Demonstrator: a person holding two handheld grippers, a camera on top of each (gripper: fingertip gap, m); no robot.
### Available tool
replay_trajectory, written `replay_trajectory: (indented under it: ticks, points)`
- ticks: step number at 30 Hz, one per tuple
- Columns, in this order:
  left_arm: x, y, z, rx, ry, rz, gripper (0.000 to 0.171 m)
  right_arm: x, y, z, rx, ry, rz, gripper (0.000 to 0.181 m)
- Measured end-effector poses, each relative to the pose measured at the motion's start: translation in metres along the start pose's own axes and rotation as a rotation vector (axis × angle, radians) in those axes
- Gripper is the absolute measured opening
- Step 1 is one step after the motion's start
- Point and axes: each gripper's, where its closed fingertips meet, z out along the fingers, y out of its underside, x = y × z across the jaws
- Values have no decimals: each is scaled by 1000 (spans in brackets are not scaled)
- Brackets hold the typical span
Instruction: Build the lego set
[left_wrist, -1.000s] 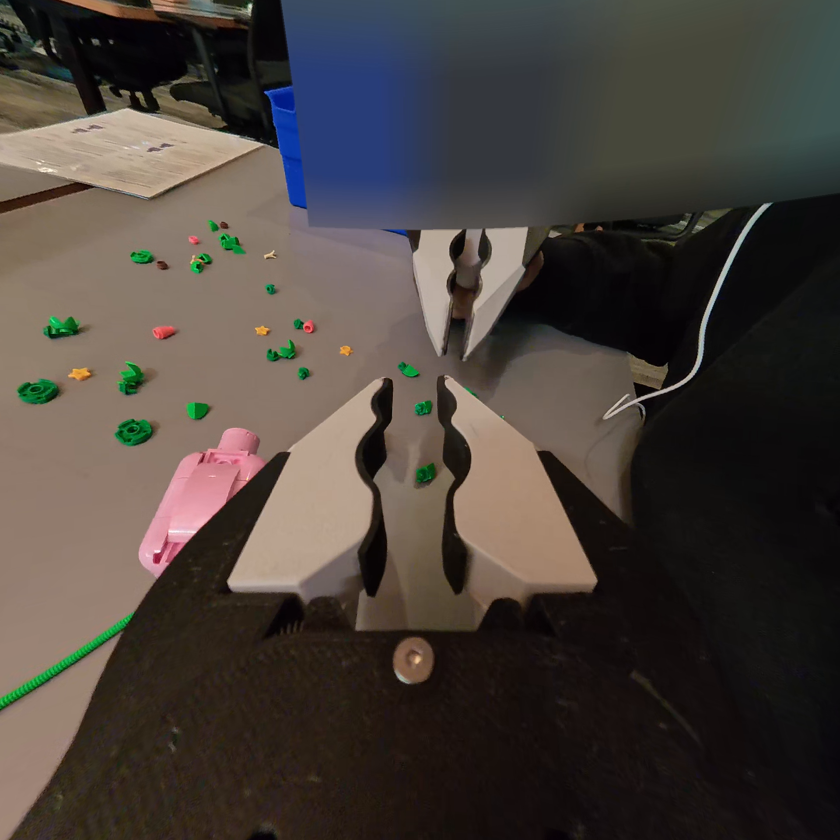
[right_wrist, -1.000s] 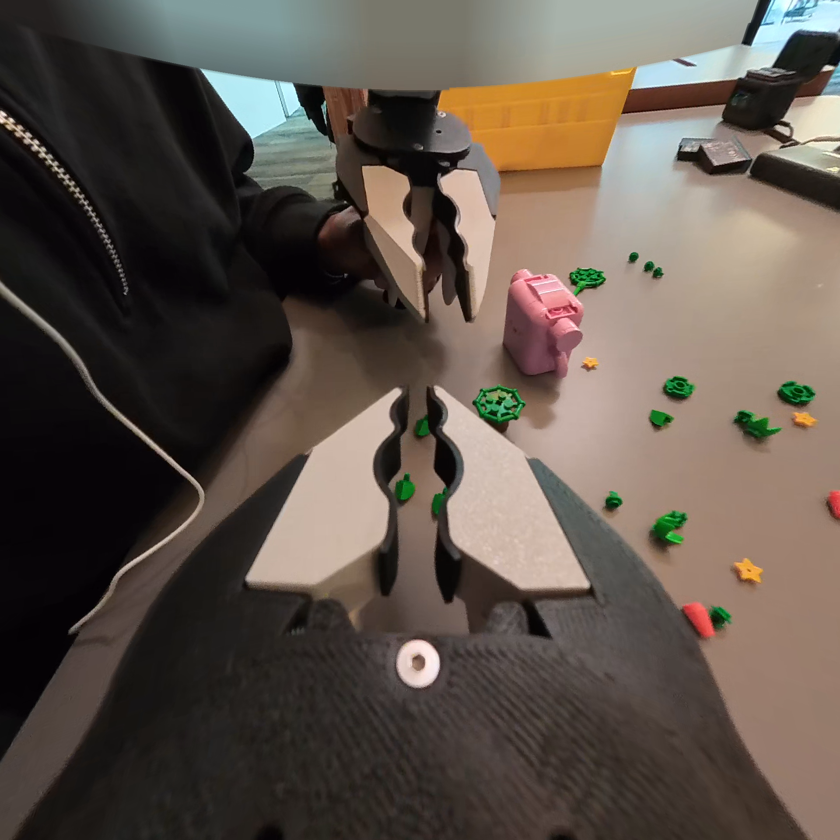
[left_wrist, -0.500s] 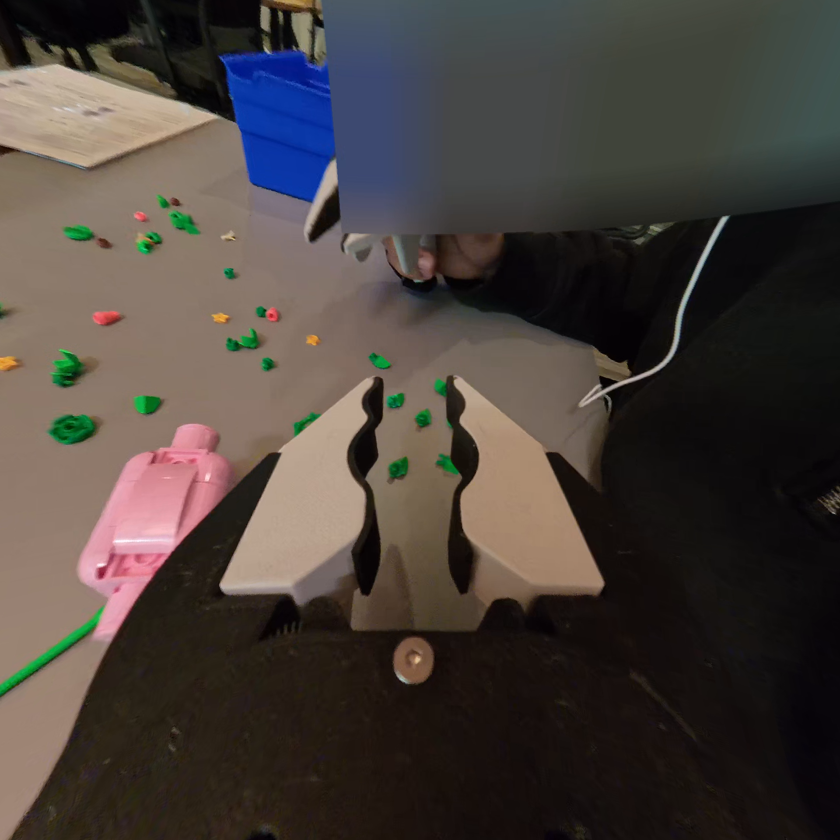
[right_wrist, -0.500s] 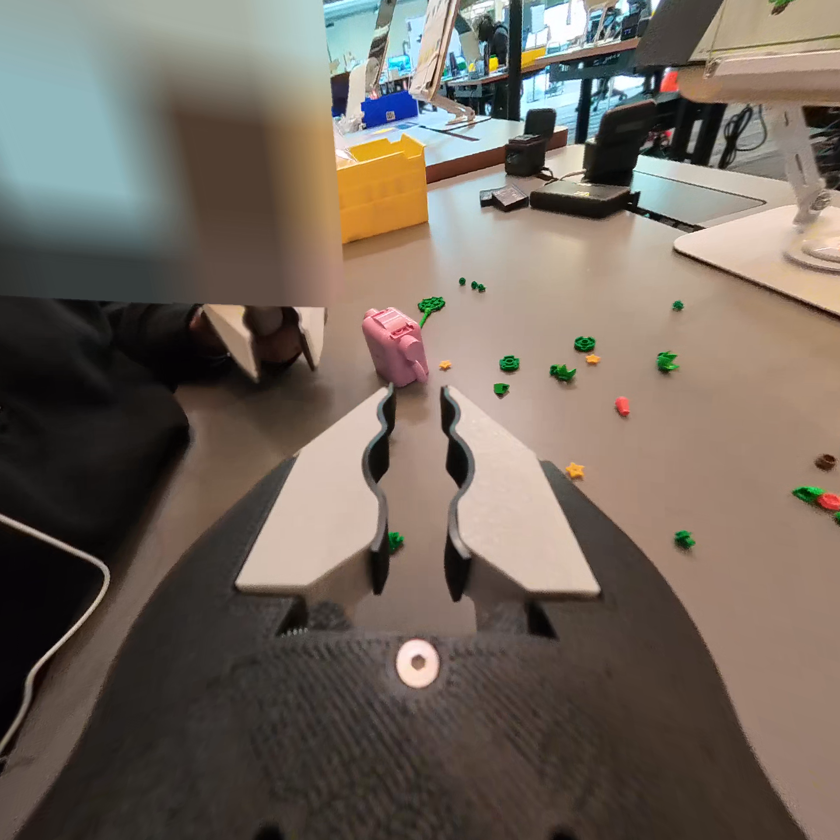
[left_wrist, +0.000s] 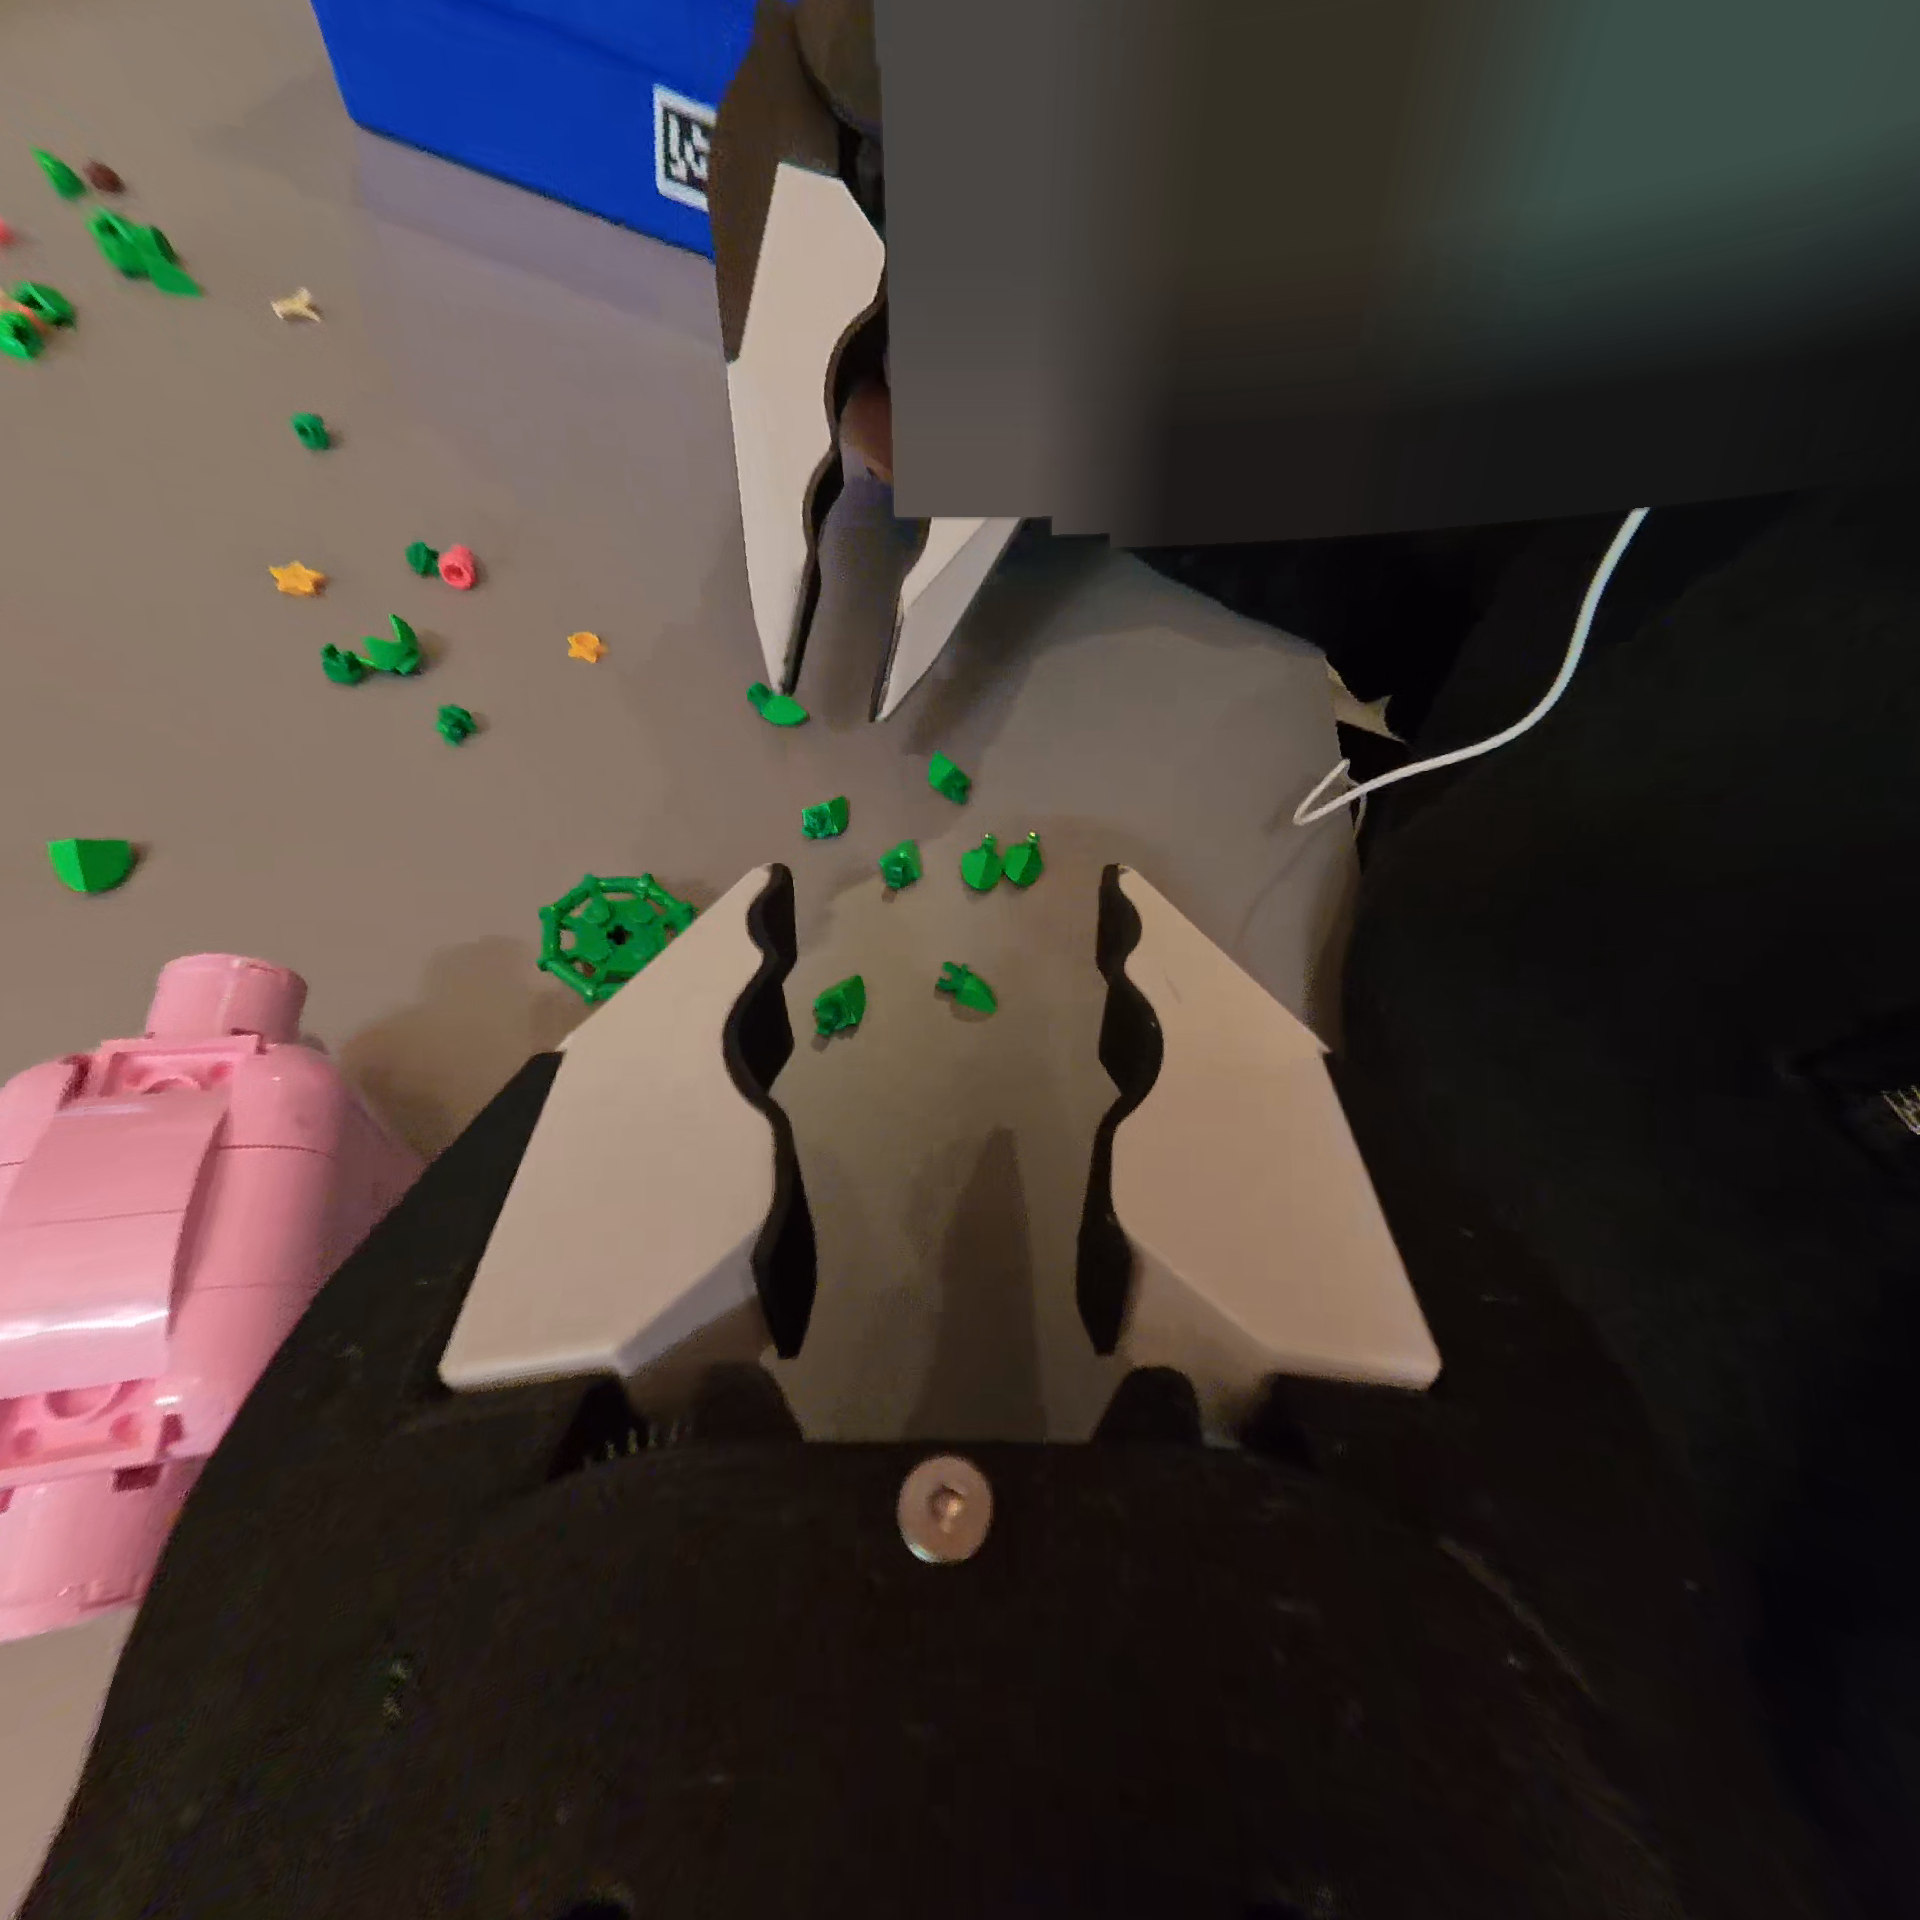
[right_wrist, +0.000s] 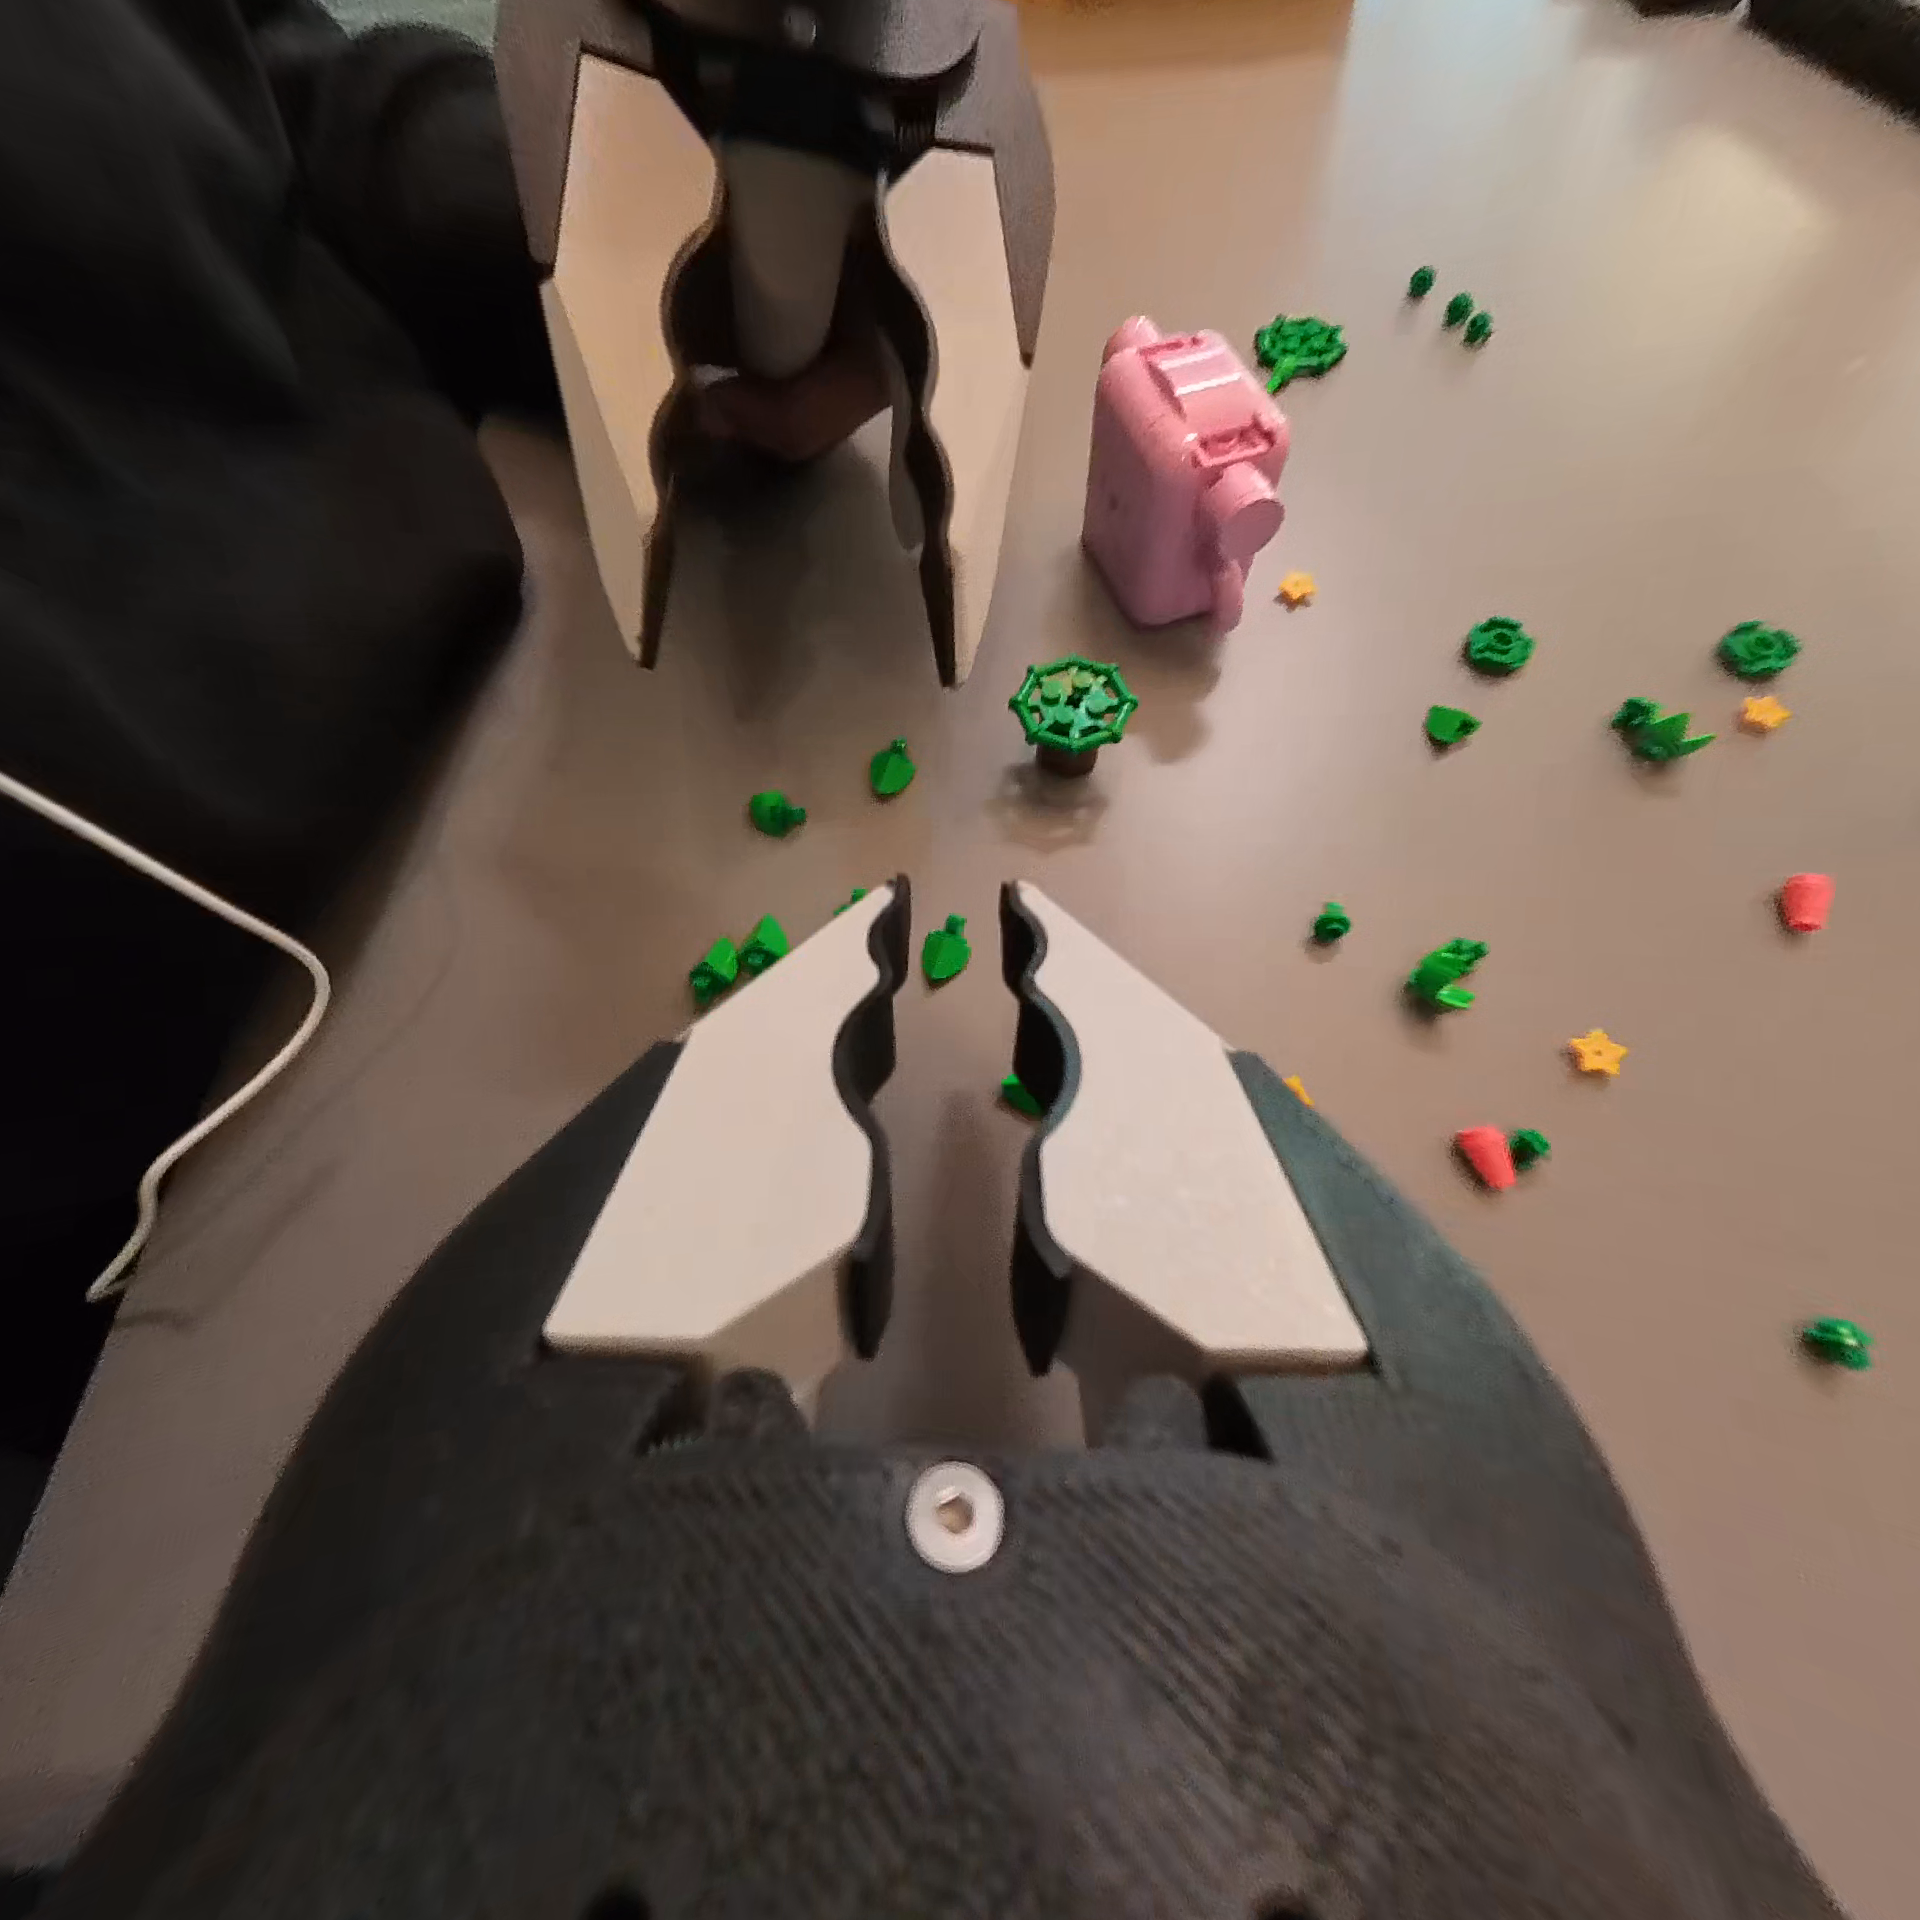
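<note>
Several small green leaf pieces (left_wrist: 840, 1006) lie loose on the grey table (left_wrist: 520, 499) near its front edge. My left gripper (left_wrist: 943, 878) is open wide and empty, low over these leaves, with two of them between its fingers. My right gripper (right_wrist: 953, 899) faces it, open with a narrow gap, and one green leaf (right_wrist: 943, 954) lies on the table between its fingertips. A green web-shaped round piece (right_wrist: 1073, 707) stands on a short brown stem beside the leaves. A pink built block (right_wrist: 1184, 478) stands behind it. Each gripper shows in the other's view: the right one (left_wrist: 831, 707), the left one (right_wrist: 795, 665).
More green pieces, yellow stars (right_wrist: 1597, 1051) and red cones (right_wrist: 1806, 902) are scattered over the table to the right. A blue bin (left_wrist: 540, 94) stands at the back. A person's black jacket (right_wrist: 208, 468) and a white cable (right_wrist: 239, 1091) lie along the near edge. There is about 6 centimetres between the tips of the two grippers. My left tips are roughly 8 centimetres from the pink built block (right_wrist: 1184, 478).
My right gripper swung back from looking across the table and now points down at the leaves, facing the left one. My left gripper opened wider and came closer to the table.
</note>
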Motion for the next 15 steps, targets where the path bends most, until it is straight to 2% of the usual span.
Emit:
replay_trajectory:
  ticks: [9,15]
  points:
    - [-5,16,12,-128,-78,45,56,-5,19,16,-110,-27,10,14]
    - [-5,19,14,-156,-86,50,56,0,25,20,-153,6,11,12]
